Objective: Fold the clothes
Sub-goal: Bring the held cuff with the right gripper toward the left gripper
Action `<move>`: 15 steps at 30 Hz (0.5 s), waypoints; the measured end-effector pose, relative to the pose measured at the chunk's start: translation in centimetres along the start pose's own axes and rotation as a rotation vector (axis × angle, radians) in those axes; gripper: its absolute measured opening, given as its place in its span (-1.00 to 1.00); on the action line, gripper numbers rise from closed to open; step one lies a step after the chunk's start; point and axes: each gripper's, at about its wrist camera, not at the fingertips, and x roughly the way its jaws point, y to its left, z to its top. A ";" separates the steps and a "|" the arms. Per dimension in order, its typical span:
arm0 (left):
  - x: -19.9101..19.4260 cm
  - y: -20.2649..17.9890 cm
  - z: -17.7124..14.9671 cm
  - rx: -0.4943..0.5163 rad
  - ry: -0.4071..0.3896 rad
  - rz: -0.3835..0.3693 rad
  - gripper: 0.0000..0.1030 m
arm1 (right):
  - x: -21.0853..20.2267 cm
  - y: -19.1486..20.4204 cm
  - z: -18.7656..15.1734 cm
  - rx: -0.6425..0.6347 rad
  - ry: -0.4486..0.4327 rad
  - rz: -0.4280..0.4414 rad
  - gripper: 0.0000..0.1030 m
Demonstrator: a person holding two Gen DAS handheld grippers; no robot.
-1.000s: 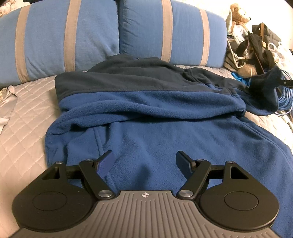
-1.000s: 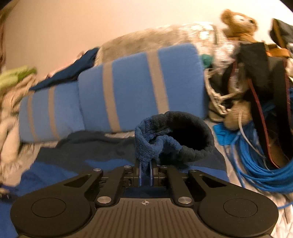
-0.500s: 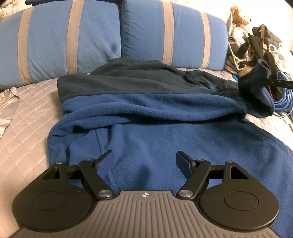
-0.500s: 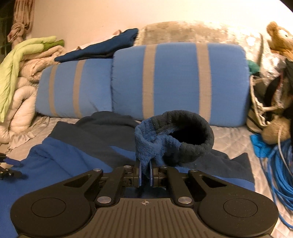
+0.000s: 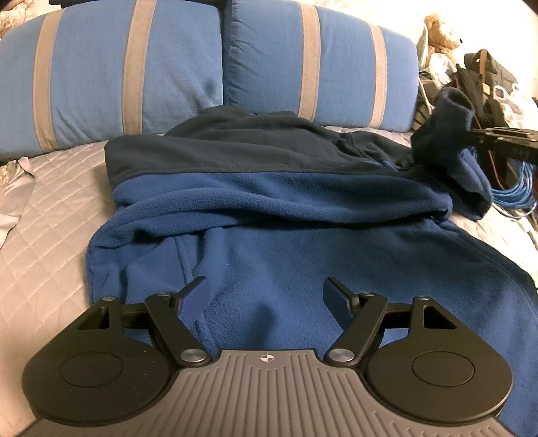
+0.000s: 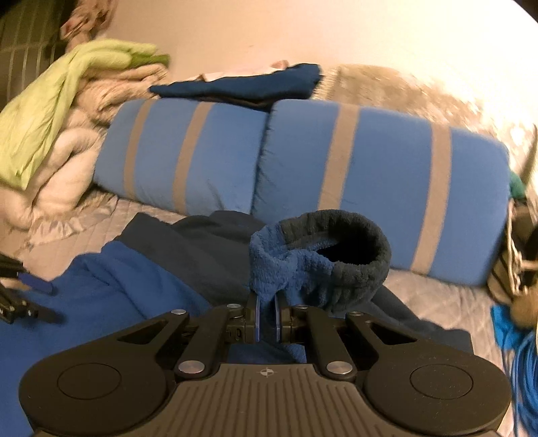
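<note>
The right gripper (image 6: 265, 314) pinches the fleece (image 5: 285, 269) cuff (image 6: 322, 259), mid sleeve-fold; the left gripper (image 5: 265, 299) hovers open above the body. Next, lay the sleeve across.

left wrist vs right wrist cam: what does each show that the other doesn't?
Left wrist only: the fleece's whole body spread on the bed, a teddy bear, and the open left tool over the fleece.
Right wrist only: a green blanket on a bedding pile, and the right tool shut on the sleeve cuff.
Both: striped pillows, blue cable.
</note>
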 end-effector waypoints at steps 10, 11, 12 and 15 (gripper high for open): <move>1.0 -0.5 1.1 0.032 0.106 -0.008 0.44 | 4.8 7.5 -2.3 -0.303 0.146 -0.088 -0.80; 0.9 -0.8 1.4 0.042 0.104 -0.017 0.44 | 5.0 7.9 -2.6 -0.329 0.148 -0.092 -0.80; 0.8 -1.1 1.8 0.048 0.101 -0.031 0.44 | 5.1 8.4 -2.9 -0.353 0.149 -0.094 -0.80; 0.7 -1.1 3.4 -0.044 0.097 -0.153 0.44 | 5.1 9.2 -3.6 -0.417 0.147 -0.103 -0.80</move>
